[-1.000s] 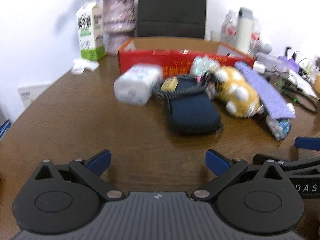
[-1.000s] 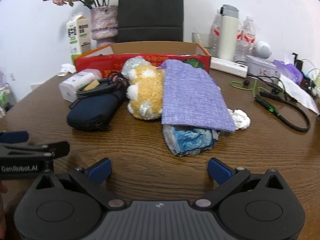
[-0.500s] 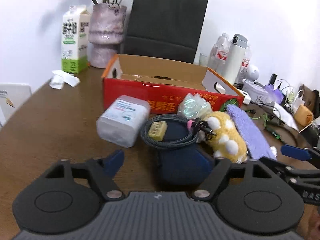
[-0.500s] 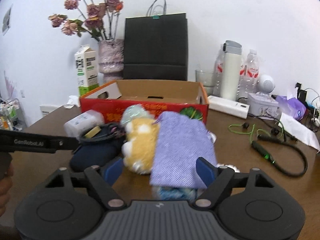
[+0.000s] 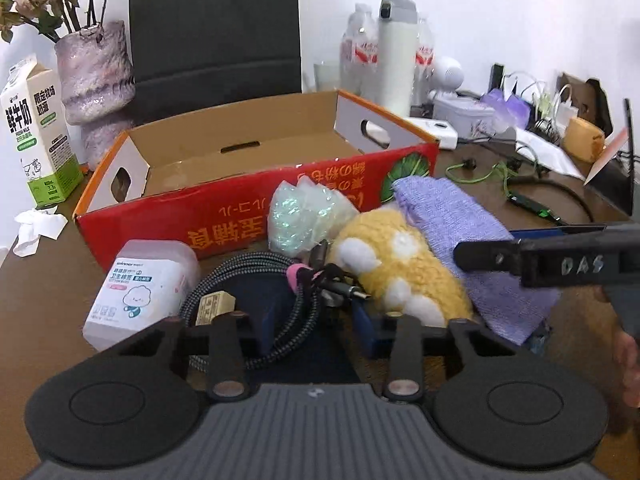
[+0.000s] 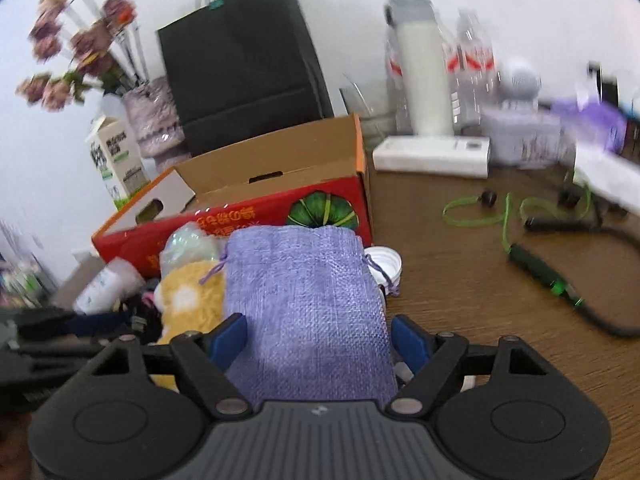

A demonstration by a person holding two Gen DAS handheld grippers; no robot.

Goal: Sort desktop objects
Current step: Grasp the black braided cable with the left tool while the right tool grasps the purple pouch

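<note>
An open red cardboard box point(image 5: 256, 208) stands behind a pile of objects. My left gripper point(image 5: 316, 326) is open, its fingers on either side of a dark blue pouch point(image 5: 276, 300) with a coiled braided cable point(image 5: 224, 280) on top. Beside them lie a yellow plush toy point(image 5: 400, 272), a cotton swab box point(image 5: 140, 288) and a shiny plastic bag point(image 5: 304, 216). My right gripper point(image 6: 320, 340) is open with its pads on either side of the purple woven bag point(image 6: 308, 304). The box point(image 6: 256, 200) also shows in the right wrist view.
A milk carton point(image 5: 34, 136), a flower vase point(image 5: 94, 80) and a black paper bag point(image 5: 216, 32) stand behind the box. Bottles, a white thermos point(image 5: 396, 52), a tissue box and cables point(image 6: 536, 256) crowd the right side. A crumpled tissue point(image 5: 38, 226) lies at the left.
Both grippers have moved forward onto the pile. The left one now straddles the blue pouch and the right one straddles the purple bag, and both jaws have narrowed.
</note>
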